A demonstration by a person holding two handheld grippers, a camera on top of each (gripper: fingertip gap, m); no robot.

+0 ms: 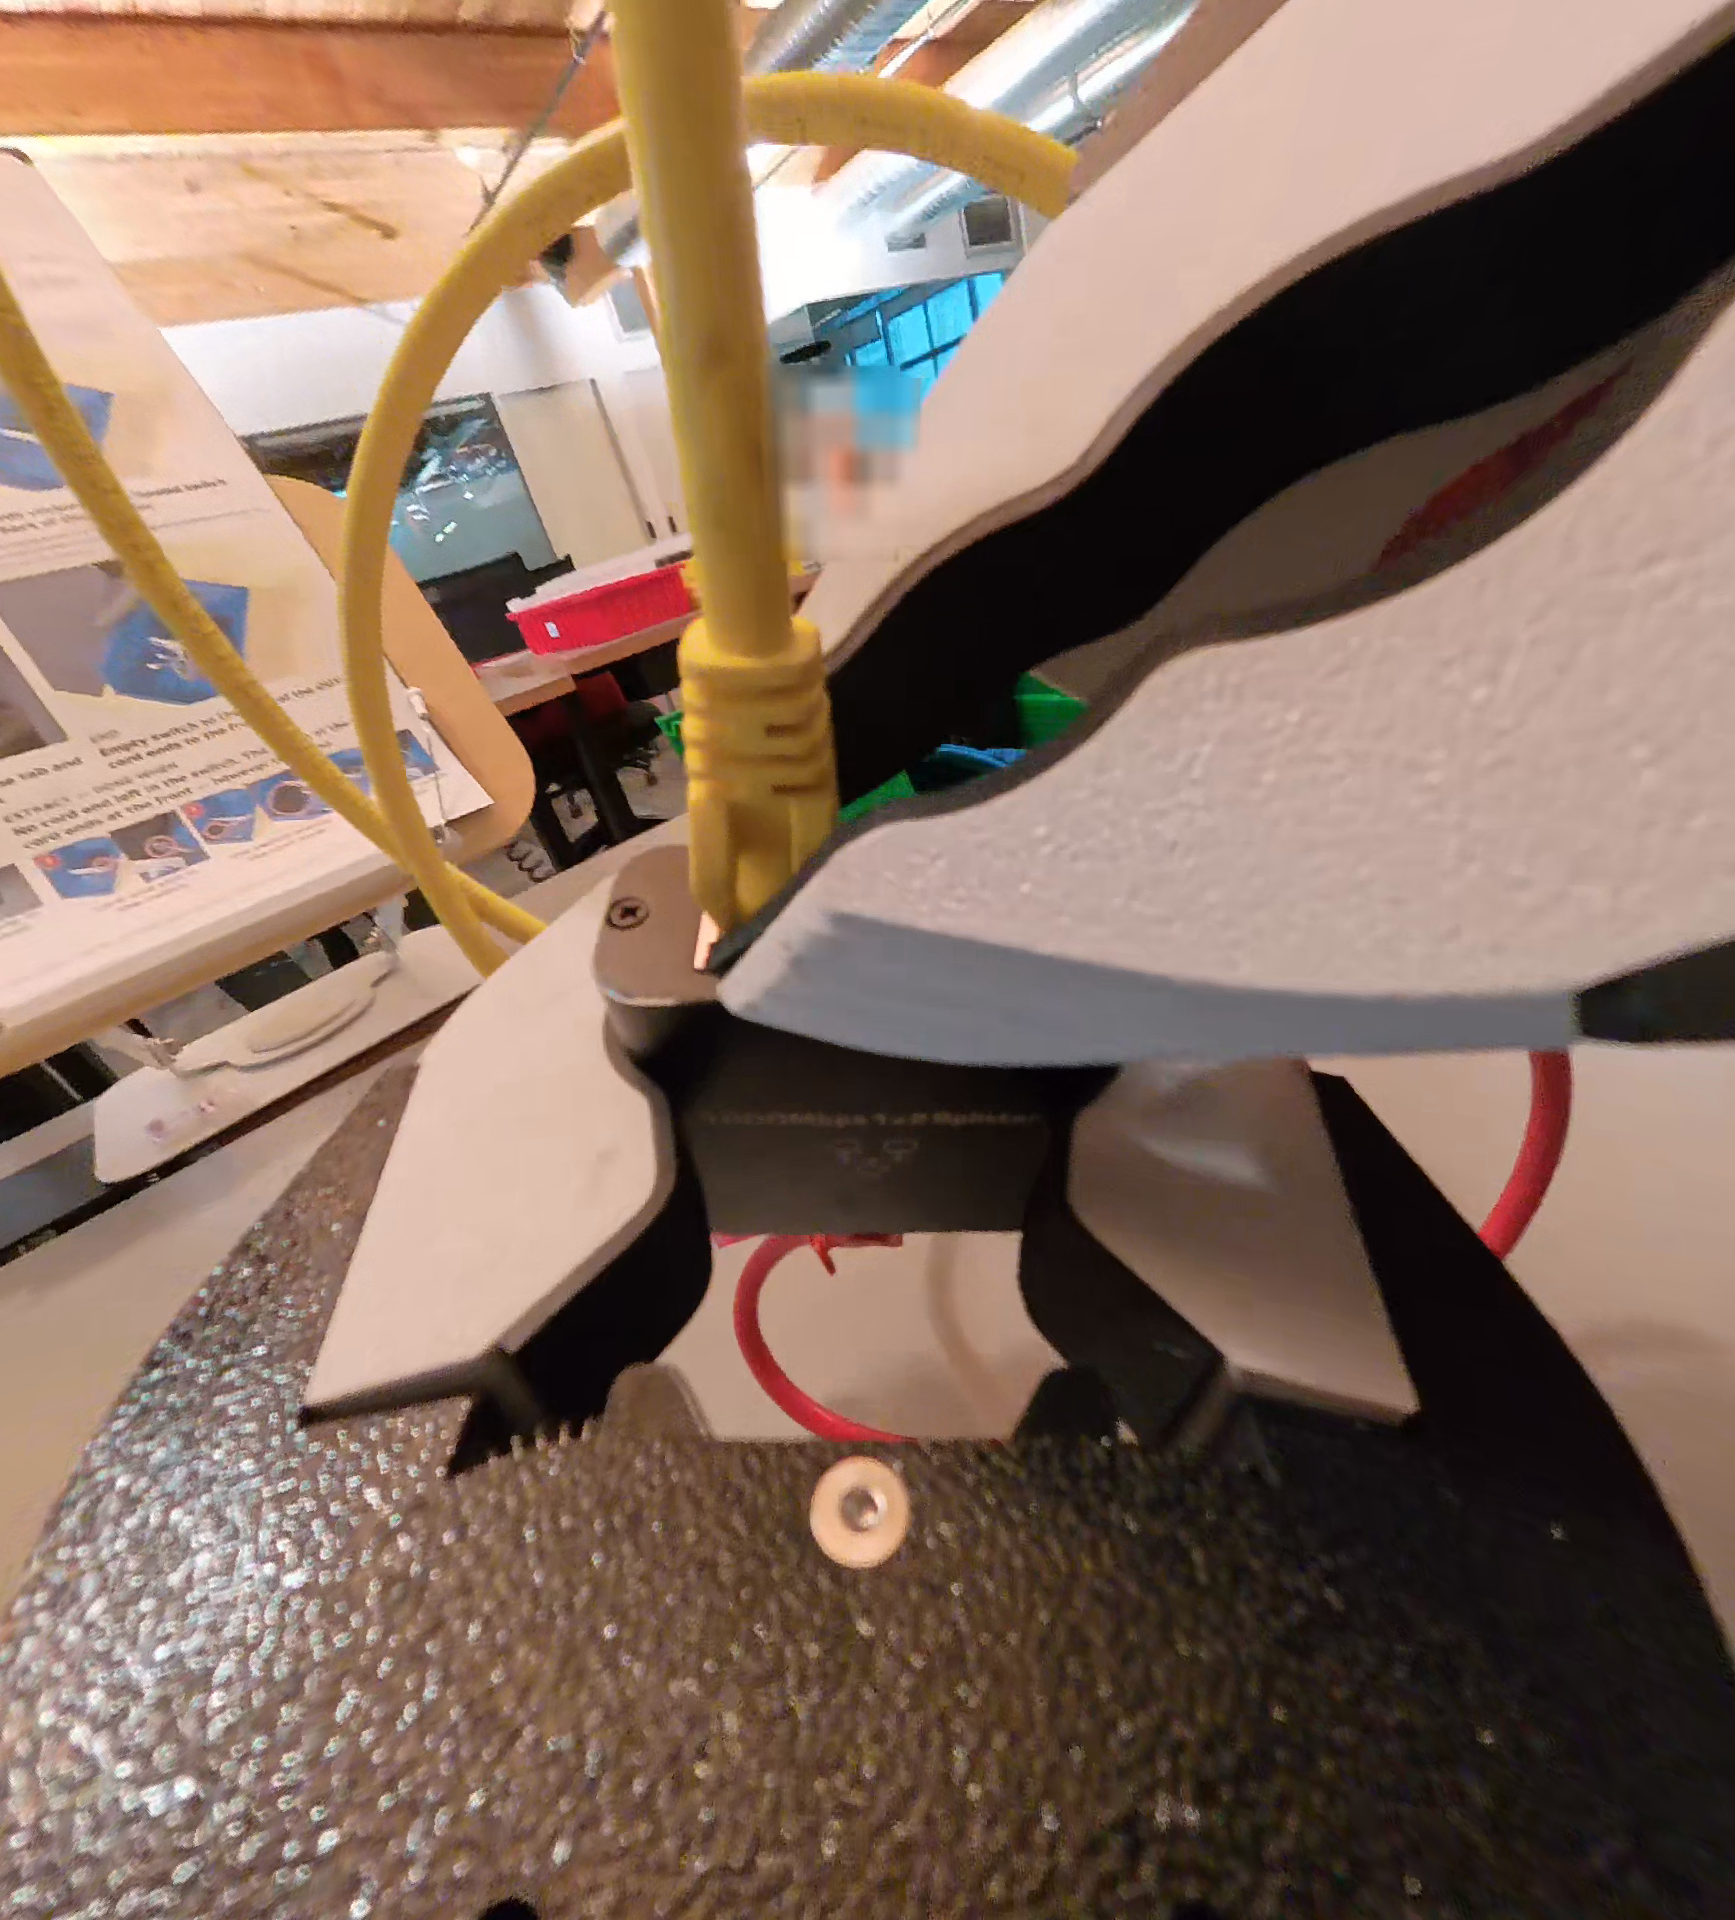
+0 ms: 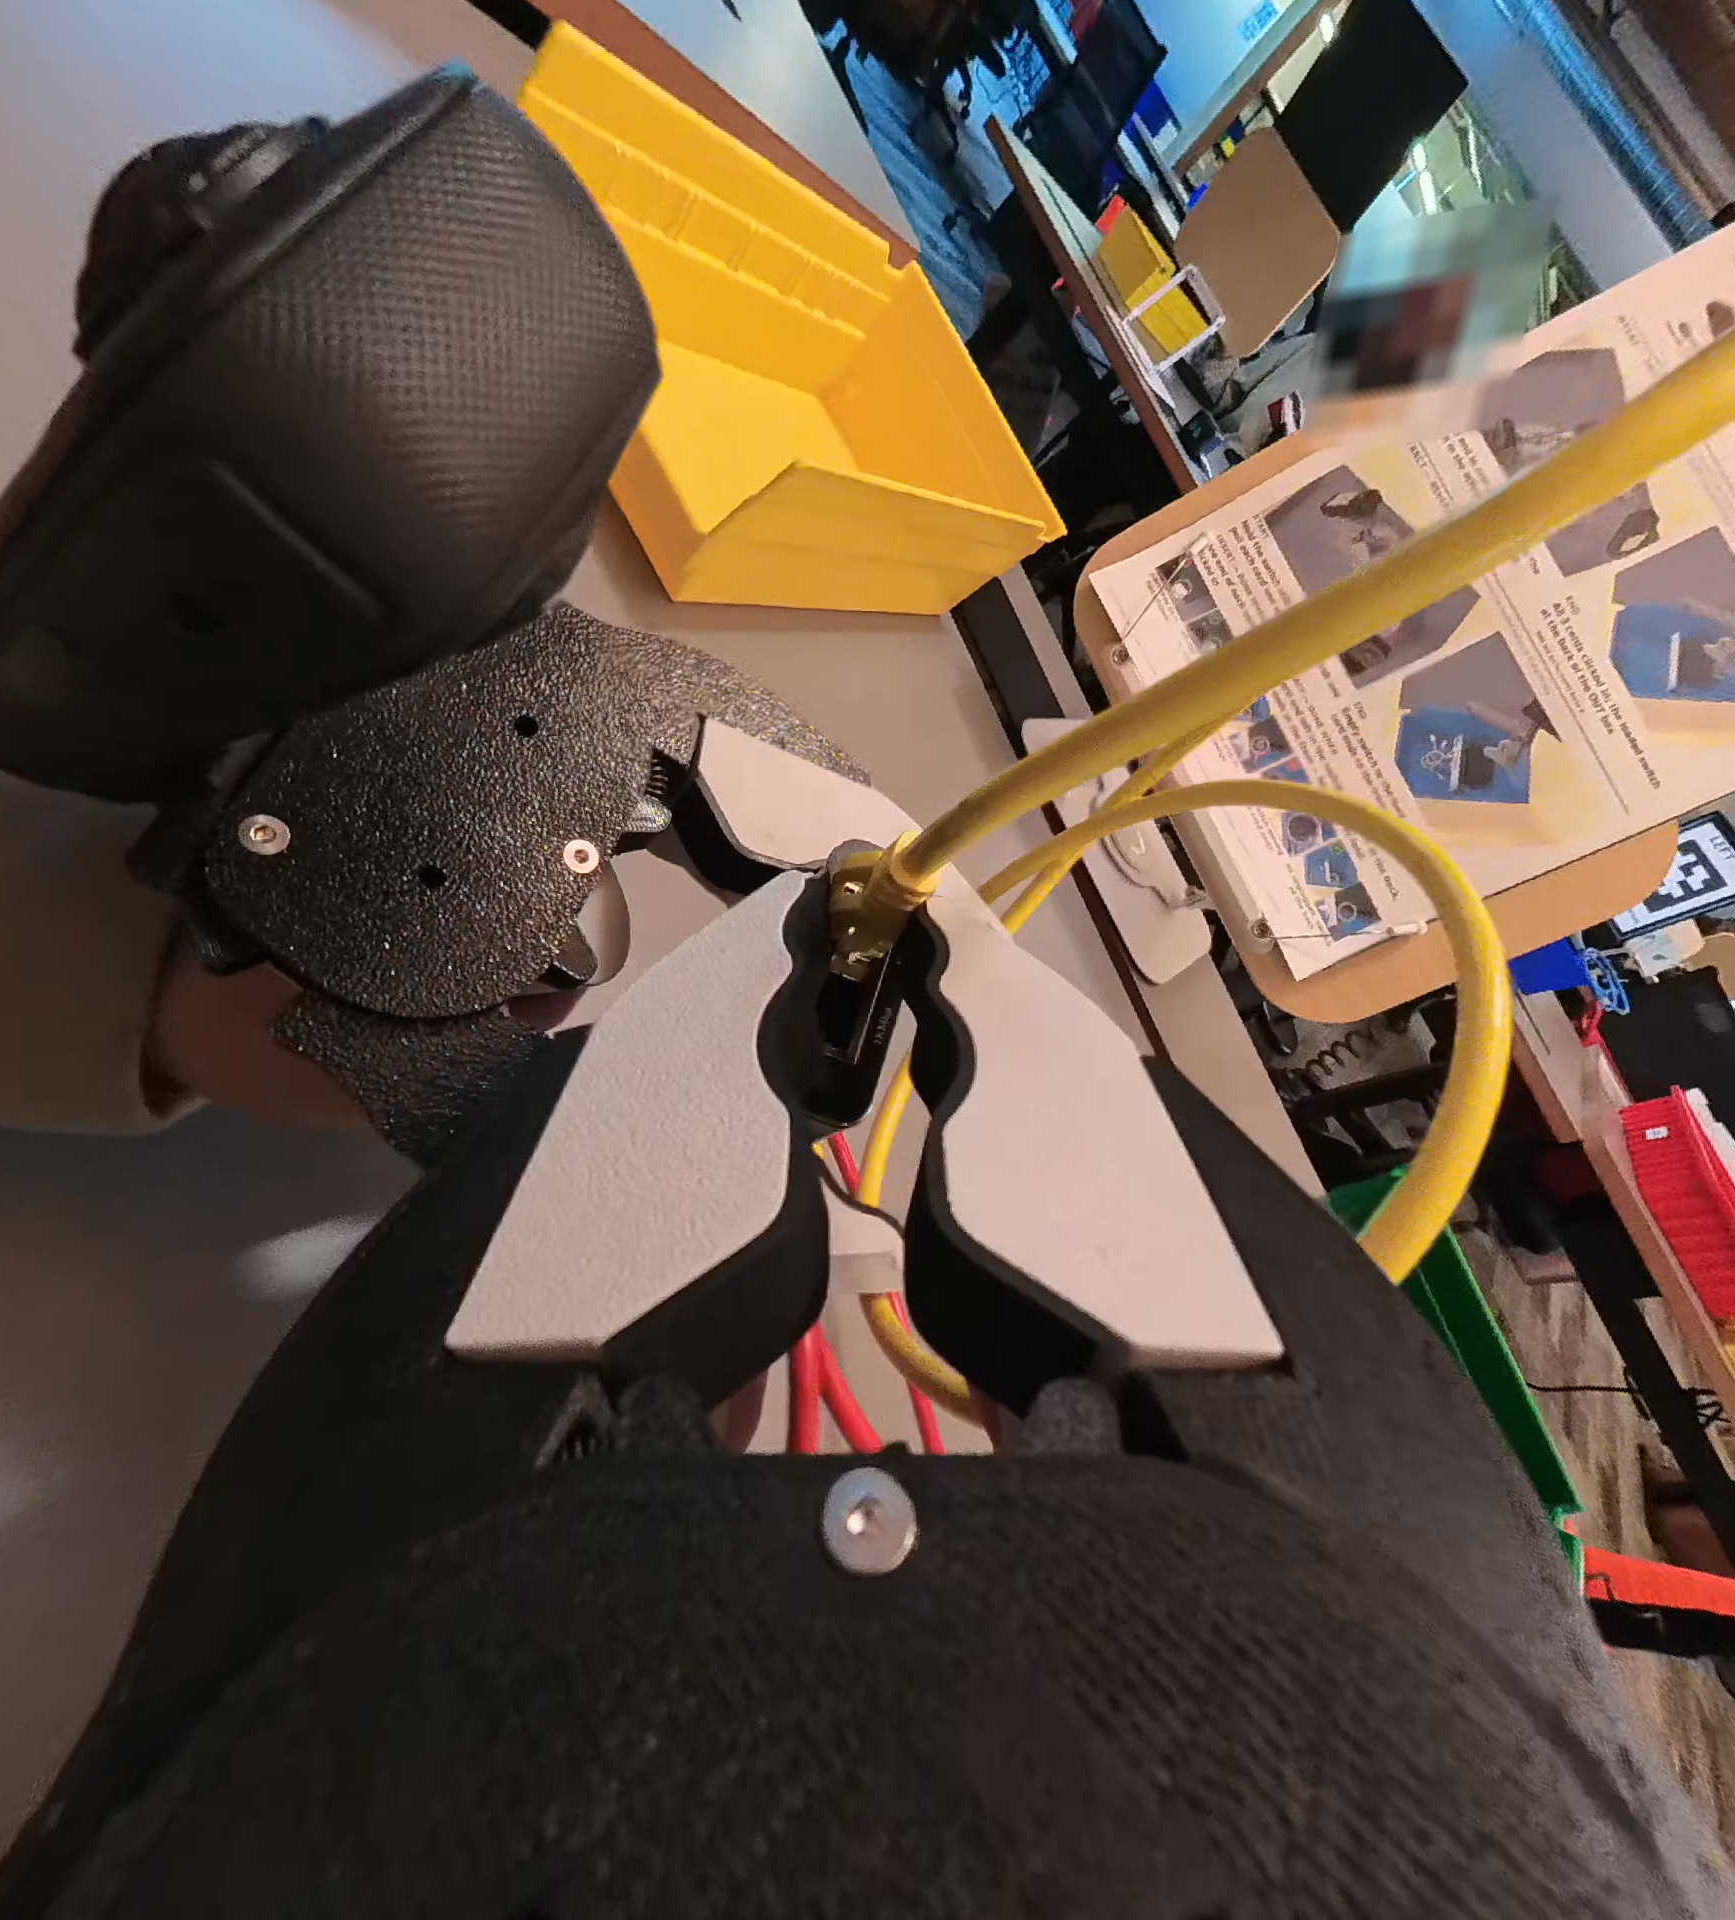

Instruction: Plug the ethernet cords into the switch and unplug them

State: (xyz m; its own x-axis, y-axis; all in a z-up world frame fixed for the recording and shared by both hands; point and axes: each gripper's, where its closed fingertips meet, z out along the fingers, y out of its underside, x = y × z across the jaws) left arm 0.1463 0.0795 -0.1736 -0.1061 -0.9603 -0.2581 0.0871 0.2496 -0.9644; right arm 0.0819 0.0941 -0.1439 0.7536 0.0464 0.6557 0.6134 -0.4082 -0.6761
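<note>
Pale tabletop bears a yellow bin; both grippers, left and right, seemingly pinch the black switch.

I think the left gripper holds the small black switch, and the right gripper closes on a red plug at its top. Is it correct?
Not quite: the plug is yellow, not red, as the right wrist view shows. The rest holds: the left gripper holds the small black switch, and the right gripper closes on the plug.
</note>
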